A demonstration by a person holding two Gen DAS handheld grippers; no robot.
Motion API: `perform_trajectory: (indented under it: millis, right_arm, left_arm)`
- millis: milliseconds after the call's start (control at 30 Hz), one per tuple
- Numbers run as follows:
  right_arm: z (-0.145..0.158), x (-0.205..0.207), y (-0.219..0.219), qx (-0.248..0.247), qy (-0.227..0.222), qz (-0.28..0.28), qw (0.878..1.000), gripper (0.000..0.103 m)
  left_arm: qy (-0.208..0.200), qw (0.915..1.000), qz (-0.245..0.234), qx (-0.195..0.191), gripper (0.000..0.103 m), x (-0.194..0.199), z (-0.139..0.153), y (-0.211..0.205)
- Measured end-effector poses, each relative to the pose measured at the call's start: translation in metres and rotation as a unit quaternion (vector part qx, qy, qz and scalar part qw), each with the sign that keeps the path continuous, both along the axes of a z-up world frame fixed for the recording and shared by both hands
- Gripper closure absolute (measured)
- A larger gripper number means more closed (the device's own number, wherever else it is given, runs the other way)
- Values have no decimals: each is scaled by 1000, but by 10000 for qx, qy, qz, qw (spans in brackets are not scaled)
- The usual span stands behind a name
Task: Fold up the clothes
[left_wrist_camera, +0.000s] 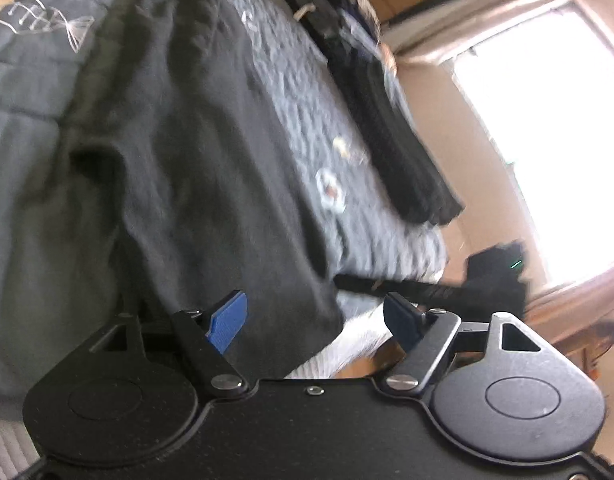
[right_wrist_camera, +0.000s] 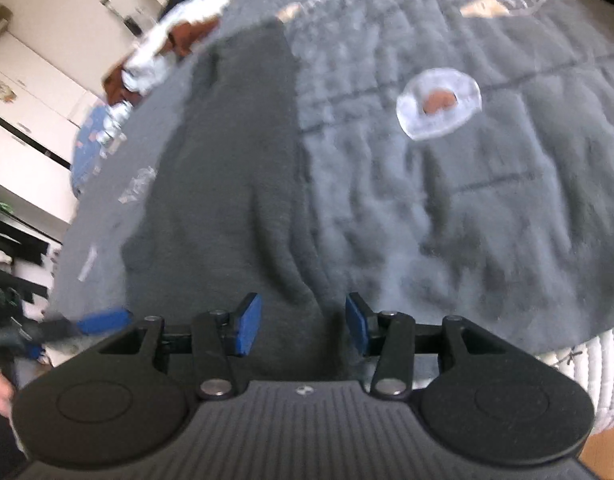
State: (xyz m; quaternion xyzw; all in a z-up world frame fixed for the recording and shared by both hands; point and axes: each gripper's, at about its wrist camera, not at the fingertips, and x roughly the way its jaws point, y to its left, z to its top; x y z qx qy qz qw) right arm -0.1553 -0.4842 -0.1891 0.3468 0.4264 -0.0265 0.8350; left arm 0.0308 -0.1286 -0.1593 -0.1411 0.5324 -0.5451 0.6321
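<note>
A dark grey garment (left_wrist_camera: 195, 168) lies spread flat on a grey quilted bedspread (left_wrist_camera: 307, 120). In the left wrist view its near corner sits between the blue pads (left_wrist_camera: 227, 322) of my left gripper (left_wrist_camera: 315, 320), which is open. In the right wrist view the same garment (right_wrist_camera: 235, 208) runs away from my right gripper (right_wrist_camera: 303, 330), also open, with the near hem lying between its pads (right_wrist_camera: 249, 330). Whether either gripper touches the cloth I cannot tell. At the left edge of that view a blurred blue pad of the left gripper (right_wrist_camera: 103, 320) shows.
A second dark garment (left_wrist_camera: 387, 112) lies along the bed's far side, near a bright window (left_wrist_camera: 547, 140). The bedspread (right_wrist_camera: 467, 200) carries a round white patch (right_wrist_camera: 439, 104). White and brown clothes (right_wrist_camera: 167, 52) are heaped near white cupboards (right_wrist_camera: 27, 100). A blurred black object (left_wrist_camera: 495, 280) sits by the bed edge.
</note>
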Motion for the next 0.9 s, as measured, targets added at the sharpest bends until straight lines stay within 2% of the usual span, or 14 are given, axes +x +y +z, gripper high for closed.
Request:
perform_trajectory:
  millis: [67,200,333,567,800,900]
  right_arm:
    - [5,-6,-1,50,-231,-100,9997,57]
    - [10,-9,5,-45,-327,-219,9992,57]
    - [14,-12,10,-141,-422,-338,9984,57]
    - [21,-17,22,-289,-591,-497,9966,57]
    - [29,-21,41,-318,-807,-483,9951,56]
    - [30,-21,46,-367,-829,-532,9945,56]
  left_arm:
    - [-169,9996,216,106,29,-4,1,6]
    - [-674,9958,459,408,29,-7,9,17]
    - [-765,9929,620,662,31,-8,8,24]
    - [-823,9927,378,803,31,-22,4,32]
    - [-922,9914,278,889,51,-27,-6,33]
    - [-929,9904,284,985,53,-26,-12,32]
